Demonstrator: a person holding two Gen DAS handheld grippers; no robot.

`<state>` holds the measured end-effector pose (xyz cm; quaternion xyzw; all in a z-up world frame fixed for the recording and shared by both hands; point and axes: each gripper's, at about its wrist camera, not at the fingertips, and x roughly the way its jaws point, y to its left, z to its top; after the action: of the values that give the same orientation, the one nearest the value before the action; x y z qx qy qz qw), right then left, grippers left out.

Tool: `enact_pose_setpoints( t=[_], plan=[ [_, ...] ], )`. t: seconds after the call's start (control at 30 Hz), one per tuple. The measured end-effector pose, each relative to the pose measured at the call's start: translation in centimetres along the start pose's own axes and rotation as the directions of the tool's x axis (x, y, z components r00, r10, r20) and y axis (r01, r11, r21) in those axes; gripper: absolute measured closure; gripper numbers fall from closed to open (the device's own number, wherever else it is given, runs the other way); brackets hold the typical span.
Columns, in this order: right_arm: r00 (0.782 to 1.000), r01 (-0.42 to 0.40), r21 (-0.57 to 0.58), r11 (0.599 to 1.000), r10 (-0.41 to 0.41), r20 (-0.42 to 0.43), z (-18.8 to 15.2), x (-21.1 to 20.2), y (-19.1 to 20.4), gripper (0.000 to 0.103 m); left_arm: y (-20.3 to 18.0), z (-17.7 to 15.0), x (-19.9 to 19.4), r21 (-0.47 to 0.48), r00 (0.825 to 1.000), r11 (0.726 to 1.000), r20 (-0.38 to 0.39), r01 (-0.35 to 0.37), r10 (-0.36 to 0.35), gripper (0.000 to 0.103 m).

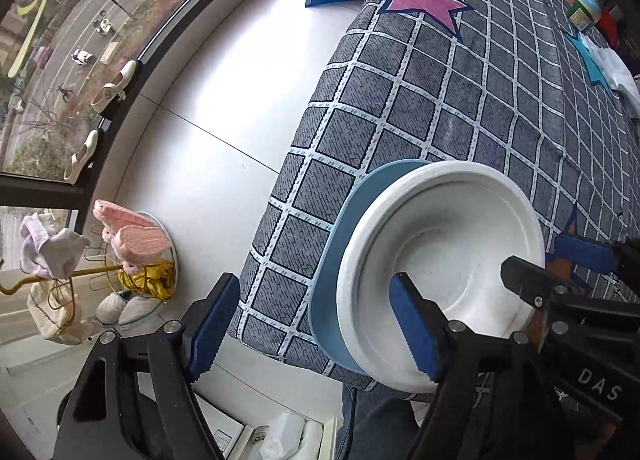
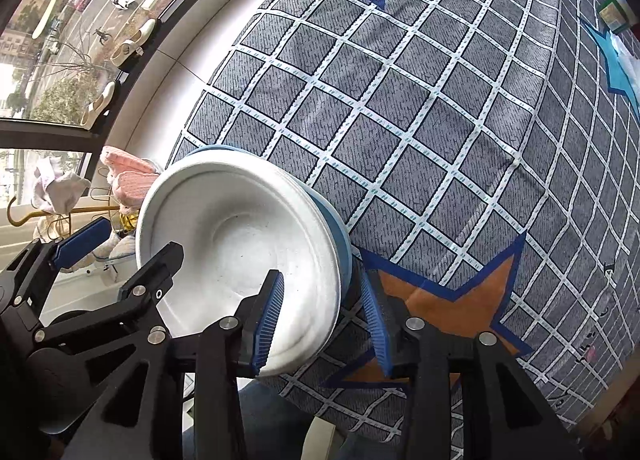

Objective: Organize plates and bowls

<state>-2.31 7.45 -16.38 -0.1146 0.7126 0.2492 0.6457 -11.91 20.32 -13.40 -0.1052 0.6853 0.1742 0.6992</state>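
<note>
Checked cloth (image 2: pixel 420 119) tabletop | white bowl (image 2: pixel 240 244) nested on blue plate (image 1: pixel 340 252) | right gripper (image 2: pixel 324 320) narrow, straddling near rim | left gripper (image 1: pixel 312 328) wide, one finger inside bowl

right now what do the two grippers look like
Both the left gripper and the right gripper are black angular linkage frames with silver round fasteners. Their jaws carry blue ribbed pads. White letters "DAS" mark one body. No cables or sleeves show.
</note>
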Motion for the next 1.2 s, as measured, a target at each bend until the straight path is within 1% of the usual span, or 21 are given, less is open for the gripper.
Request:
enact_pose_setpoints(
  t=[0.07, 0.17, 0.23, 0.27, 0.33, 0.37, 0.4, 0.43, 0.5, 0.67, 0.83, 1.07, 1.2],
  plan=[
    [1.0, -0.008, 0.01, 1.0, 0.007, 0.024, -0.2, -0.8, -0.7, 0.038, 0.1, -0.1, 0.0, 0.002, 1.0, 1.0, -0.003, 0.005, -0.005, 0.015],
    [0.999, -0.031, 0.019, 0.999, 0.03, 0.021, -0.5, -1.5, -1.3, 0.038, -0.1, -0.2, -0.1, 0.012, 1.0, 1.0, 0.001, -0.011, 0.011, 0.009],
    [0.999, -0.022, 0.017, 1.0, 0.021, 0.033, -0.9, -2.1, -1.6, 0.038, 0.0, -0.2, 0.0, 0.0, 1.0, 1.0, -0.016, -0.021, 0.021, 0.001],
    [0.999, -0.014, 0.017, 1.0, 0.014, 0.038, -1.0, -2.3, -1.6, 0.038, 0.2, -0.1, 0.2, -0.009, 1.0, 1.0, -0.021, -0.016, 0.016, 0.0],
    [0.999, -0.008, 0.019, 1.0, 0.007, 0.044, -1.4, -2.8, -2.2, 0.025, 0.6, -0.2, 0.3, -0.026, 1.0, 1.0, -0.027, -0.007, 0.006, 0.0],
    [0.999, -0.009, 0.025, 1.0, 0.008, 0.048, -1.6, -3.1, -2.6, 0.008, 0.8, -0.2, 0.2, -0.03, 1.0, 1.0, -0.022, 0.008, -0.009, 0.0],
    [0.998, -0.019, 0.034, 0.999, 0.017, 0.055, -2.0, -3.6, -3.3, 0.0, 0.8, -0.2, 0.1, -0.028, 1.0, 0.999, -0.015, 0.016, -0.016, 0.0],
    [0.997, -0.041, 0.043, 0.998, 0.038, 0.064, -2.2, -3.9, -3.8, 0.0, 0.6, -0.3, -0.1, -0.02, 1.0, 1.0, -0.007, 0.013, -0.013, 0.0],
    [0.997, -0.053, 0.055, 0.997, 0.05, 0.058, -2.3, -4.0, -4.0, 0.0, 0.0, -0.3, -0.6, 0.001, 1.0, 1.0, 0.0, 0.006, -0.006, 0.0],
    [0.997, -0.051, 0.038, 0.998, 0.049, 0.065, -2.6, -4.6, -3.8, 0.0, -1.6, -0.3, -1.5, 0.055, 1.0, 0.998, 0.014, 0.013, -0.014, 0.0],
    [0.997, -0.044, 0.02, 0.999, 0.043, 0.068, -2.8, -5.6, -3.6, 0.0, -3.3, -0.1, -2.5, 0.115, 0.999, 0.993, 0.038, -0.001, -0.004, 0.0],
    [0.997, -0.021, -0.002, 1.0, 0.021, 0.077, -2.4, -6.6, -3.6, 0.0, -3.6, 0.1, -3.3, 0.131, 0.998, 0.991, 0.063, -0.005, -0.003, 0.0],
    [0.997, -0.009, -0.012, 1.0, 0.01, 0.082, -2.2, -6.9, -3.5, 0.0, -3.5, -0.1, -3.7, 0.147, 0.996, 0.989, 0.084, -0.02, 0.008, 0.0]
  ],
)
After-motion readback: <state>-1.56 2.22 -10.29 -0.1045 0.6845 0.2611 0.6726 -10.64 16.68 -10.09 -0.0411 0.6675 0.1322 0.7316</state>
